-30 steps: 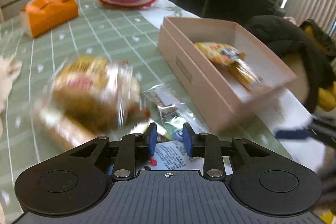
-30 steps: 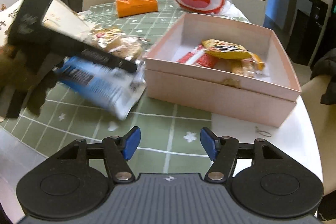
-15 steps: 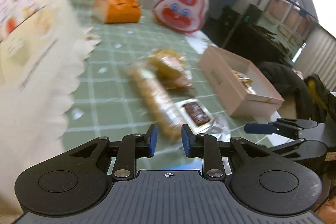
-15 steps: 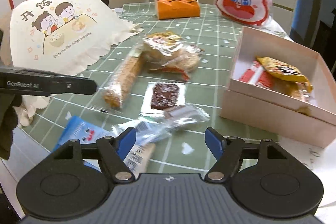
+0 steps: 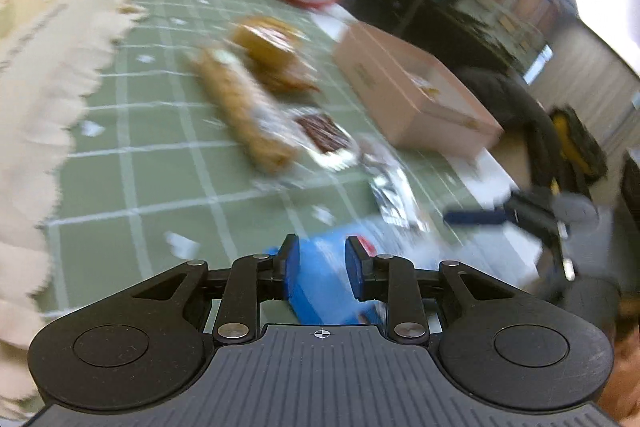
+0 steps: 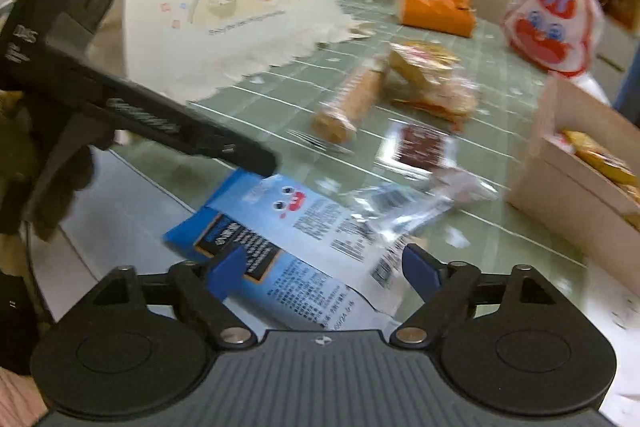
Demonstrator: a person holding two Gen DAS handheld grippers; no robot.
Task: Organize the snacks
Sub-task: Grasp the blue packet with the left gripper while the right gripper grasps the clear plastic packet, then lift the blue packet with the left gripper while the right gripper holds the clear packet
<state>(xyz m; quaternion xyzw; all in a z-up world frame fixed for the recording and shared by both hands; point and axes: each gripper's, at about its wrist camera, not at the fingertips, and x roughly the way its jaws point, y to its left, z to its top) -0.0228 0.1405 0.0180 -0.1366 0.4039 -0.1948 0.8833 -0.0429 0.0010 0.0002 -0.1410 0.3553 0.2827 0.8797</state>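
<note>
Left gripper [image 5: 320, 263] is being held low over the near edge of the green checked table [image 5: 160, 167]. Its jaws are being kept almost closed, and the end of the blue packet [image 5: 320, 287] is being pinched between the blue pads, as far as the blur is allowing this to be read. In the right wrist view, the tip of this gripper [image 6: 256, 159] is being seen at the far left corner of the blue packet [image 6: 280, 227], which is lying flat at the table edge with its printed white side up.

The right gripper [image 6: 324, 267] is being held over the near end of the same packet. Its jaws have just been opening and are now being kept wide apart. The packet is lying under the gap between them, but it is not being pressed by the pads.

A clear crinkled wrapper [image 6: 400, 207] is lying partly over the right end of the blue packet. Beyond it, a square brown snack [image 6: 422, 147], a long biscuit packet [image 6: 352, 99] and a bread packet [image 6: 436, 79] are lying close together. The pink box [image 6: 580, 179] is standing at the right, with a yellow snack [image 6: 600, 155] inside it. An orange pack [image 6: 436, 11] and a rabbit-faced bag [image 6: 552, 23] are standing at the far side, and a cream cover with a cartoon print [image 6: 224, 7] is standing at the left.
</note>
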